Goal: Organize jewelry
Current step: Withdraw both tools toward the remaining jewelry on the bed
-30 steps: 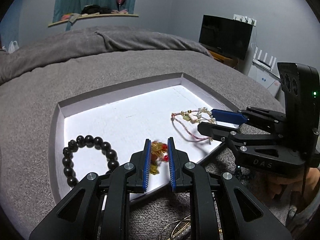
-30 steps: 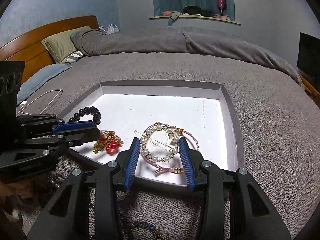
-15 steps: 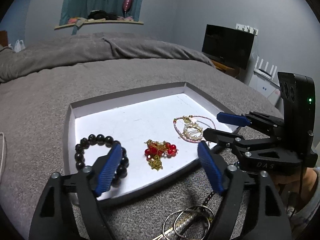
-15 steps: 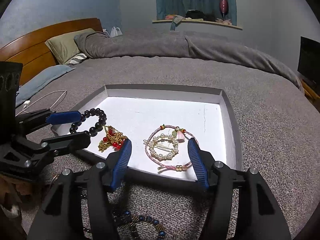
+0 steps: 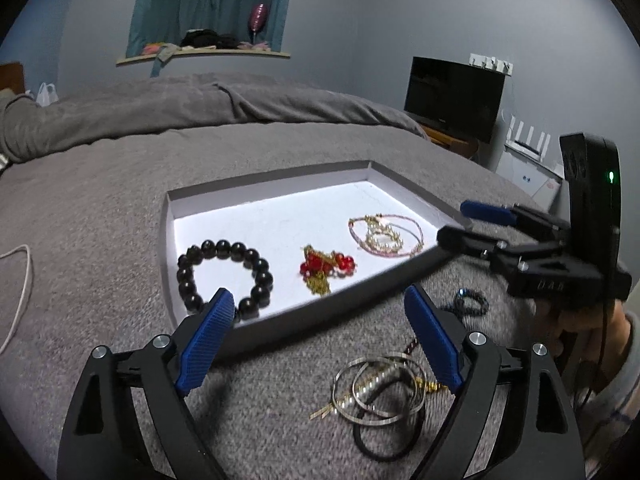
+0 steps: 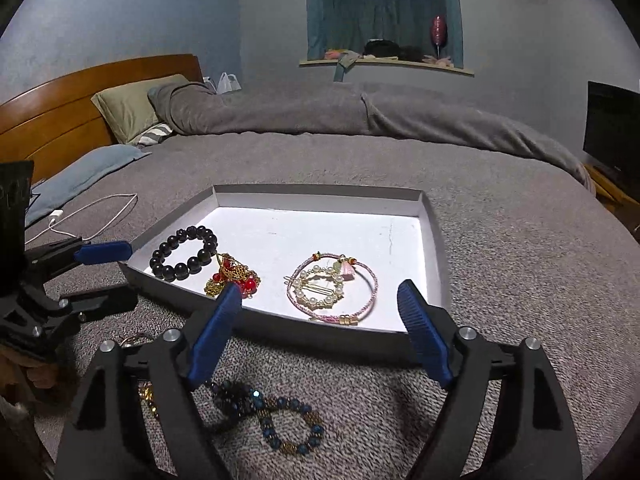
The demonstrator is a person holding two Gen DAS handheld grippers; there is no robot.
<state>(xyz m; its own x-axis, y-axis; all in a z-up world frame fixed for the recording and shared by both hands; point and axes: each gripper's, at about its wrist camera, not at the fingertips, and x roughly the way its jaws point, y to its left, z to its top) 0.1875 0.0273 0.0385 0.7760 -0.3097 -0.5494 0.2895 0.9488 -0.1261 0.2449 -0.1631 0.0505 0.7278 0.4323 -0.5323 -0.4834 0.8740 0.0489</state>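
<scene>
Both hand-held grippers, left (image 5: 316, 334) and right (image 6: 320, 328), just opened wide, empty, bottom of frame, below tray (image 6: 320, 196) holding black bead bracelet (image 6: 184, 254).

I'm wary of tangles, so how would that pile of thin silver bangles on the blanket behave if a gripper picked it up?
The silver bangles look like stiff, thin loose rings, so a pinch would probably lift one or two while the others slide off. They overlap a black band and a gold chain, which may snag and trail along.
</scene>
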